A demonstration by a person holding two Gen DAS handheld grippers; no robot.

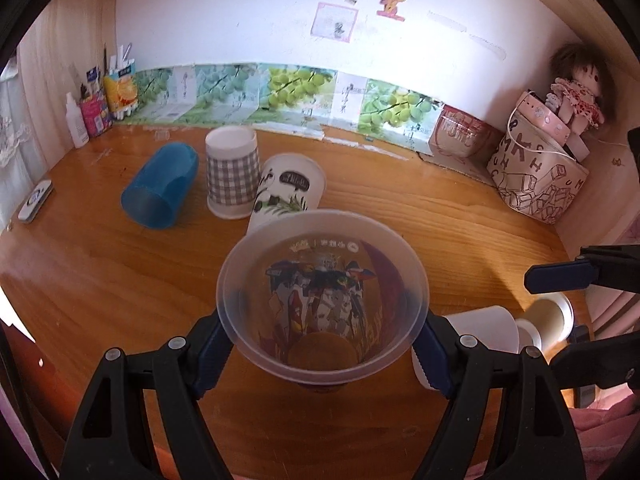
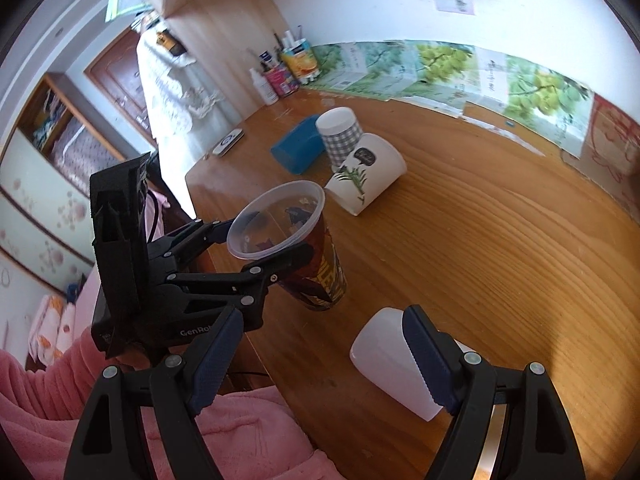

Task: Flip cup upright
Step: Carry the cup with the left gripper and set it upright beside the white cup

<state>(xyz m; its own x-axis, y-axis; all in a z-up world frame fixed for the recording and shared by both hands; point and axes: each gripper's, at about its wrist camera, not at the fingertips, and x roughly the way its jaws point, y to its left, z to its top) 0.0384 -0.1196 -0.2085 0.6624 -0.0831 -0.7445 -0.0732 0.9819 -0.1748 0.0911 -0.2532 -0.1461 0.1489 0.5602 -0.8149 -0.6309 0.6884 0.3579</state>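
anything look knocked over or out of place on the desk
Yes. The blue cup, the leaf-print cup and the white cup lie on their sides; the checked cup stands upside down. The left gripper holds the printed cup mouth up.

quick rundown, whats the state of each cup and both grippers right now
clear plastic cup with cartoon print: mouth up, tilted, base at the table
blue plastic cup: lying on its side
grey checked paper cup: upside down
white paper cup with plant print: lying on its side
plain white cup: lying on its side
left gripper: shut on the clear cup
right gripper: open, empty, above the plain white cup
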